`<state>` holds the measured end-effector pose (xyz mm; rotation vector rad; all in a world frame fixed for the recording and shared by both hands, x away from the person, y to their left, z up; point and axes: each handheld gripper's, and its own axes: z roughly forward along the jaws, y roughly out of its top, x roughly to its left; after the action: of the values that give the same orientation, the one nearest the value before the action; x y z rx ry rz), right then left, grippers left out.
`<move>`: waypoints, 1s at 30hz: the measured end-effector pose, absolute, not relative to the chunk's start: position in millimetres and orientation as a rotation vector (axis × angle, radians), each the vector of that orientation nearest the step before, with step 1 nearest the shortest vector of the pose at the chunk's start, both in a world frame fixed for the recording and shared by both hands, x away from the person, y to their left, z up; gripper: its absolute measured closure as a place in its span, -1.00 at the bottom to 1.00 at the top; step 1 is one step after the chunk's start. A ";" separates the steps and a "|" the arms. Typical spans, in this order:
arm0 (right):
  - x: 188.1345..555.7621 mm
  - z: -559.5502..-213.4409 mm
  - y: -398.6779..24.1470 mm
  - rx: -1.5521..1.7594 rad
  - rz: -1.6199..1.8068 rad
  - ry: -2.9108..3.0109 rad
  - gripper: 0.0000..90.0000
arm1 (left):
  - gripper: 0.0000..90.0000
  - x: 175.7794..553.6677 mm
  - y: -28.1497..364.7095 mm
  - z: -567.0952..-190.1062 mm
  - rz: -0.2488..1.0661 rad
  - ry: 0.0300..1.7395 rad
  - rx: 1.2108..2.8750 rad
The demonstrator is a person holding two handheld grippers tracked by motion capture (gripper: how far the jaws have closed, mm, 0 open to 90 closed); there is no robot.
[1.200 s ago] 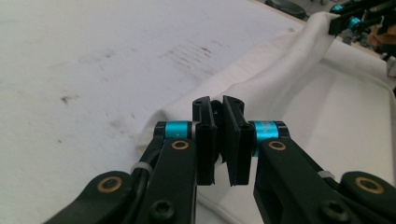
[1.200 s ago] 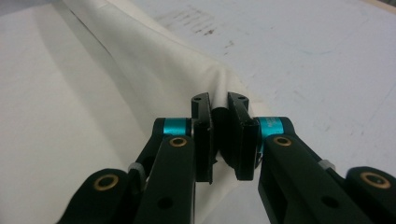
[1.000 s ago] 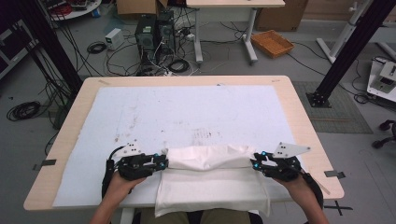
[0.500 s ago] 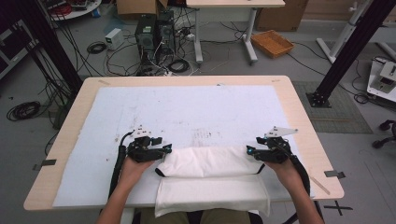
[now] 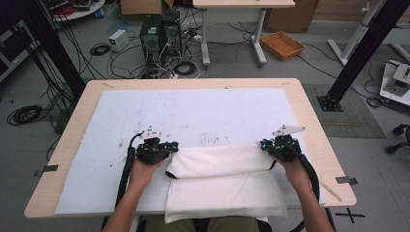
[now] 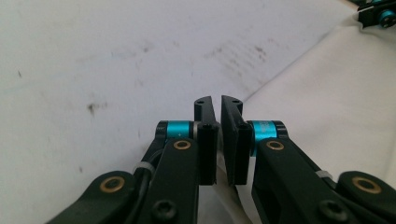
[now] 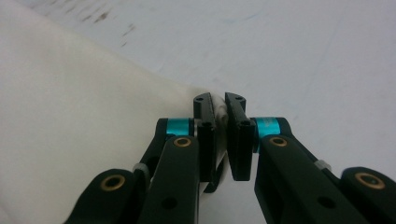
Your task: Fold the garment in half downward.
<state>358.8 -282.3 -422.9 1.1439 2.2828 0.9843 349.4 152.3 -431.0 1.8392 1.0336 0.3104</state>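
Both jaws just closed, left gripper [image 5: 167, 147] and right gripper [image 5: 267, 145] seemingly pinching corners of the white cloth [image 5: 225, 186] at the table's [image 5: 193, 83] near edge, for folding

Both forearms enter from six o'clock. The left tool [image 5: 170, 146] sits at about eight o'clock, pointing toward three; the right tool [image 5: 265, 145] sits at four, pointing toward nine. Both have just been closing, jaws nearly together.
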 end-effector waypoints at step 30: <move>346.4 -423.2 -325.8 1.308 1.083 2.153 -0.41 | 0.10 336.7 152.1 -436.2 0.302 1.031 1.821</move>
<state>346.4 -325.8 -423.2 1.3082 2.1529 1.0832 336.7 152.1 -436.2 1.8207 1.0310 0.3024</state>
